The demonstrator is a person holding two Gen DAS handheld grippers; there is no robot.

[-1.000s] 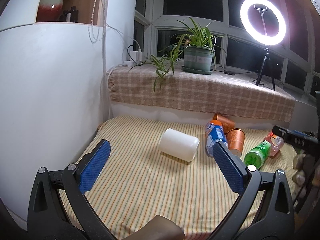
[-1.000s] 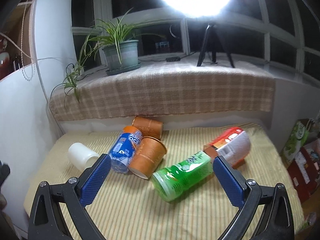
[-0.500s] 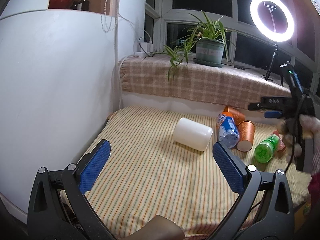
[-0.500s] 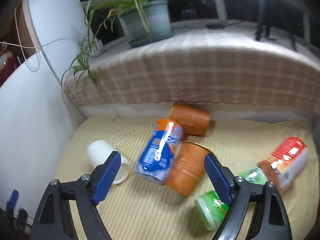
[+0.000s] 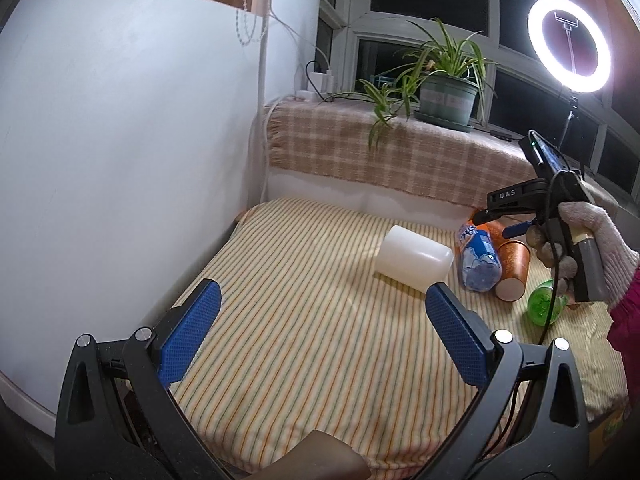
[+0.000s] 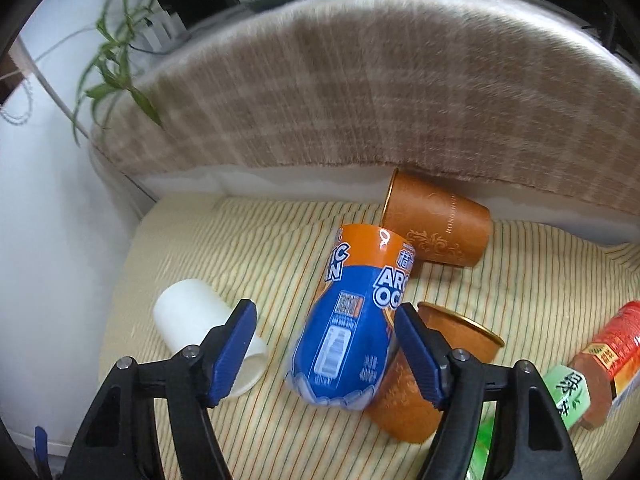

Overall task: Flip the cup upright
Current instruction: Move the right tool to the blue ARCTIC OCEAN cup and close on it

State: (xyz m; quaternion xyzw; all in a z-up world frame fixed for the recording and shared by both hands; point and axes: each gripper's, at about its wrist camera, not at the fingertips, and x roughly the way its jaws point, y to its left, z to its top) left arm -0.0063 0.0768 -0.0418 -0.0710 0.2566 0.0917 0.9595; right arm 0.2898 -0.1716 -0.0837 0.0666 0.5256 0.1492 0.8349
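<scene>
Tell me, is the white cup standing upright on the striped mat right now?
No, the white cup lies on its side on the striped mat, left of the blue and orange bottle.

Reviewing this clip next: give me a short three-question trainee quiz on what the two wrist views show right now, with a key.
1. True or false: the white cup stands upright on the striped cloth.
2. Which object lies framed between the right gripper fingers? A. blue-and-orange bottle B. potted spider plant C. ring light
3. How many orange cups are visible in the right wrist view?

Key:
1. False; it lies on its side.
2. A; the jaws are open and not touching it.
3. Two: the far orange cup and the near orange cup, both lying down. The left gripper is open, holding nothing.
</scene>
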